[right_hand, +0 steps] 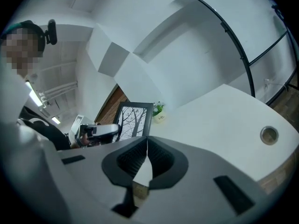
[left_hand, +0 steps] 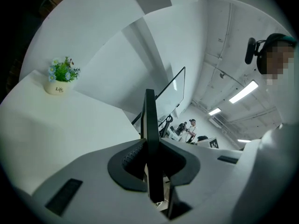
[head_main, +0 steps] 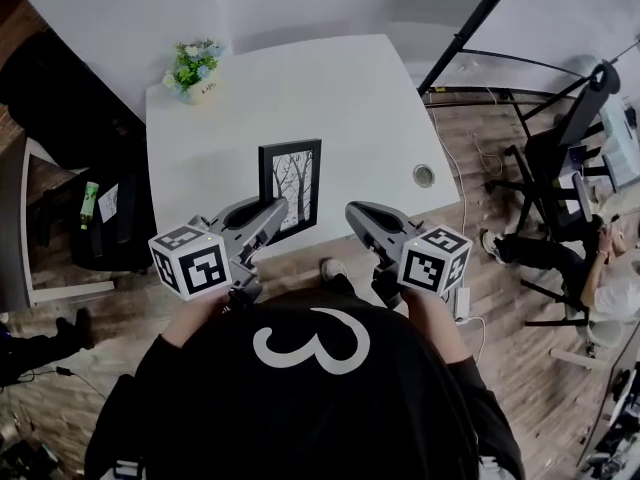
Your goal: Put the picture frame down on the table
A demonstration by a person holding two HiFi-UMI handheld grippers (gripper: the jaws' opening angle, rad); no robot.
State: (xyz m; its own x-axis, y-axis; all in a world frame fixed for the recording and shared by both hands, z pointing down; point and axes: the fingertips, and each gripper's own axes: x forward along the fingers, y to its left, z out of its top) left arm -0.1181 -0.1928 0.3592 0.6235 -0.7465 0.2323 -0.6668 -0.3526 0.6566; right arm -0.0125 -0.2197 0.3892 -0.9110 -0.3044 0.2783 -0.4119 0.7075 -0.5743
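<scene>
A black picture frame (head_main: 292, 183) with a print of bare trees stands upright over the front part of the white table (head_main: 340, 88). My left gripper (head_main: 272, 213) is shut on its lower left edge. In the left gripper view the frame (left_hand: 150, 120) is seen edge-on, pinched between the two pads of the left gripper (left_hand: 150, 146). My right gripper (head_main: 358, 213) hovers just right of the frame, apart from it. Its jaws meet with nothing between them in the right gripper view (right_hand: 146, 141), where the frame (right_hand: 133, 120) shows further off. Whether the frame's bottom touches the table I cannot tell.
A small white pot of flowers (head_main: 195, 68) sits at the table's far left corner. A round cable grommet (head_main: 424, 175) is set in the table near its right edge. A black stand pole (head_main: 470, 28) and a seated person (head_main: 600, 278) are off to the right.
</scene>
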